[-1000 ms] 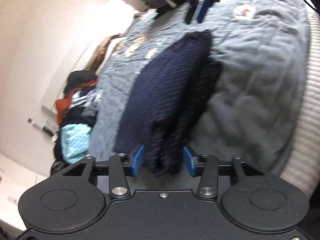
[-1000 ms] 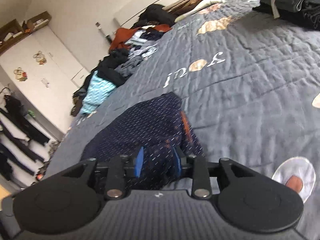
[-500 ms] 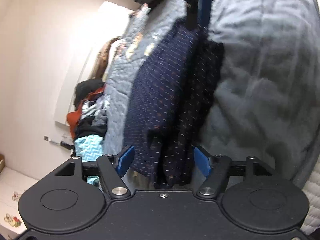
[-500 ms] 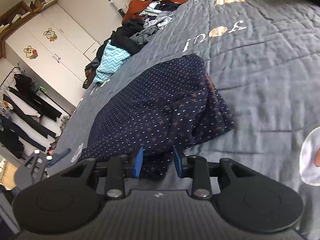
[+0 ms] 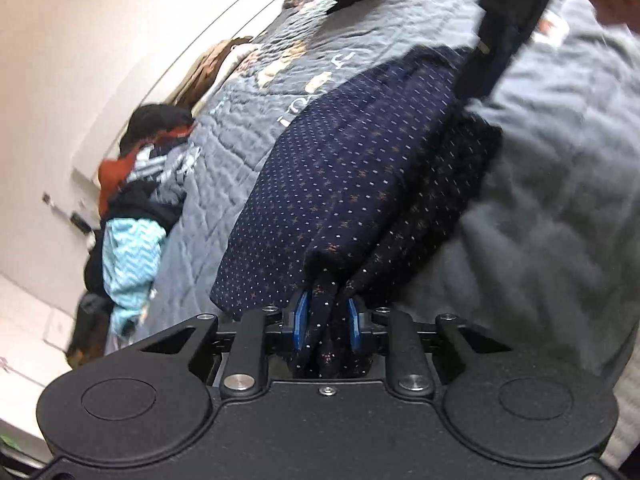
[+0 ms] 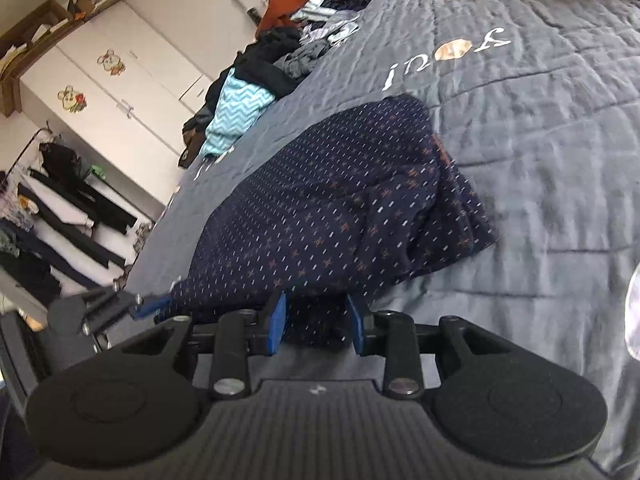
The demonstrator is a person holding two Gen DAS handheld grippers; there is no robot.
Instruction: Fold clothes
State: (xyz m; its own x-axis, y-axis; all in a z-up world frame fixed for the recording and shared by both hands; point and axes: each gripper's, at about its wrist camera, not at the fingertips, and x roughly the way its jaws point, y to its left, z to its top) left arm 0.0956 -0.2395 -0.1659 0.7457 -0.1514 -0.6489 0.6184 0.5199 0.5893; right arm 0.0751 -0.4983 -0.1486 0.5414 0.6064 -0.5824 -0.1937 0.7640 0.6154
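Grey quilt (image 6: 540, 128) reads "you"; both tools, left (image 5: 326, 326) just closing, right (image 6: 316, 326), pinch the navy garment (image 6: 340, 208).

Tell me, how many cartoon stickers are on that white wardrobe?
2: one sticker on the upper door, another lower left. More may be hidden out of frame.
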